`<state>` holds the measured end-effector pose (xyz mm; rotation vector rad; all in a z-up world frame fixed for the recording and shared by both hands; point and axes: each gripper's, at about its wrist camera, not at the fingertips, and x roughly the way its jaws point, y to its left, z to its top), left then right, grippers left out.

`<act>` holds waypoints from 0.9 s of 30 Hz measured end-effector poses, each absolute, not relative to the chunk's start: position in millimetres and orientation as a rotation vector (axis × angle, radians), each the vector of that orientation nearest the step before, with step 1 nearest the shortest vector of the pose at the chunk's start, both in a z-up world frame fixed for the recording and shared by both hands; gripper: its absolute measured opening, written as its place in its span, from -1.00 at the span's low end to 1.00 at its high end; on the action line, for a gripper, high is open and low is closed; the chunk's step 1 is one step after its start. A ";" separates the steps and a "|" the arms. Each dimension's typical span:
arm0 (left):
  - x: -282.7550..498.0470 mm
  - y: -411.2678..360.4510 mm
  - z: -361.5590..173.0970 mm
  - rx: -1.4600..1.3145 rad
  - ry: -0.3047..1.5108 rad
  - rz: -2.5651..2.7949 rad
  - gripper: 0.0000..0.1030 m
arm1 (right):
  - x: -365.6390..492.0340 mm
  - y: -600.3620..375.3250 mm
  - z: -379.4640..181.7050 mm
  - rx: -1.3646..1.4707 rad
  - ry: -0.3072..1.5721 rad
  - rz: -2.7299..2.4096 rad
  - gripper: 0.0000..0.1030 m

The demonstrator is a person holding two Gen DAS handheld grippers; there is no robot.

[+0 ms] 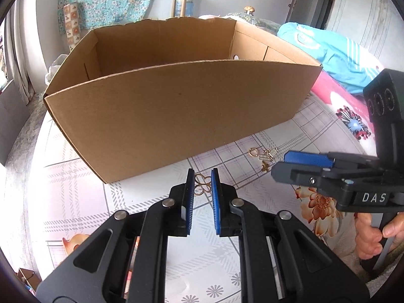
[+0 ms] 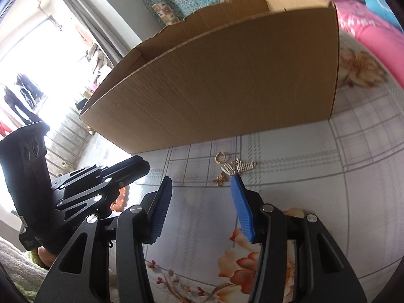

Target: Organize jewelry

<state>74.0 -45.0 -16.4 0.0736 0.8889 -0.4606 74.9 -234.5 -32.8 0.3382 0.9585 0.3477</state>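
A gold openwork pendant (image 1: pixel 202 185) lies on the tablecloth between the blue pads of my left gripper (image 1: pixel 202 176); the jaws stand a little apart around it. Whether the pads touch it I cannot tell. A gold ring (image 1: pixel 252 152) and several small gold pieces (image 1: pixel 267 157) lie to the right, just before the cardboard box (image 1: pixel 176 116). My right gripper (image 2: pixel 202 180) is open and empty, with the ring (image 2: pixel 220 157) and gold pieces (image 2: pixel 236 169) just beyond its fingertips. The right gripper also shows in the left wrist view (image 1: pixel 280 164).
The large open cardboard box (image 2: pixel 227 75) stands close ahead on the plaid, flowered tablecloth (image 1: pixel 75 176). A pink and blue bedding pile (image 1: pixel 335 60) lies at the right. The left gripper's body (image 2: pixel 101 181) shows at the left of the right wrist view.
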 end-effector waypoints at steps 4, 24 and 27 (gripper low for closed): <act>75.4 -41.7 -16.0 0.068 0.884 -0.459 -0.77 | 79.5 -219.9 -26.9 0.204 0.940 0.326 -0.16; 77.9 -42.1 -16.4 0.055 0.878 -0.467 -0.77 | 123.3 -196.3 -38.7 -0.063 0.992 0.347 -0.78; 78.4 -42.7 -16.3 0.055 0.876 -0.466 -0.77 | 125.6 -202.1 -39.6 -0.021 0.995 0.358 -0.78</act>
